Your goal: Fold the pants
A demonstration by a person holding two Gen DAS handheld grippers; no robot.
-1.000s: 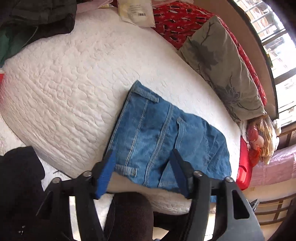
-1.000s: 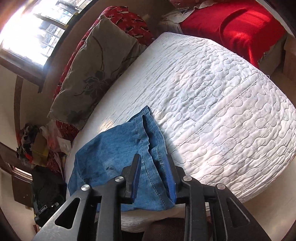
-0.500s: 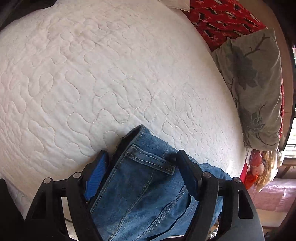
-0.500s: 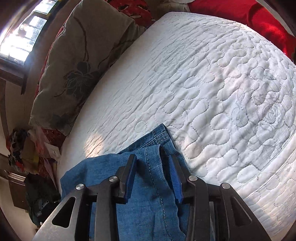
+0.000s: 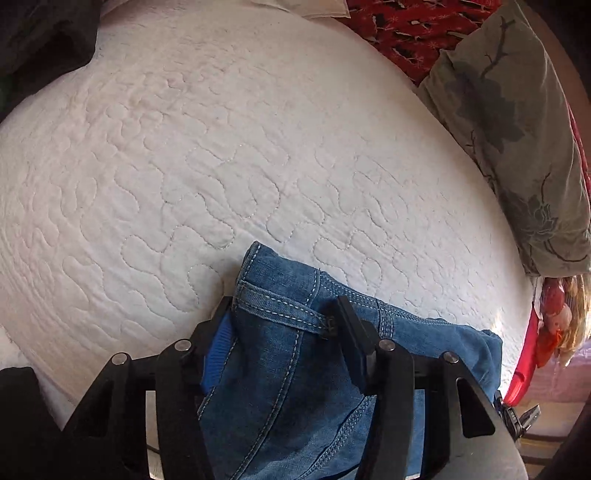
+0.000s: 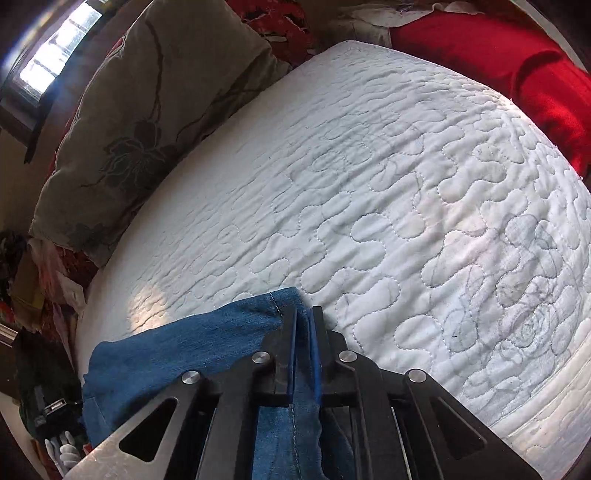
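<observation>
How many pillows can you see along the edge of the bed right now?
1: a grey flowered pillow at the far side of the white quilt, leaning on red patterned bedding. The right camera shows the same pillow. More may lie outside the view.

Left gripper [image 5: 282, 325]: matte black linkage arms with angular cut-outs, joined by round silver screws; two fingers [image 5: 218, 334] faced with ribbed blue pads; a pale grey metal base plate at the lower edge. Right gripper [image 6: 304, 343]: identical black arms, silver screws, blue-lined fingers [image 6: 317, 354], triangular cut-outs, grey plate beneath.
</observation>
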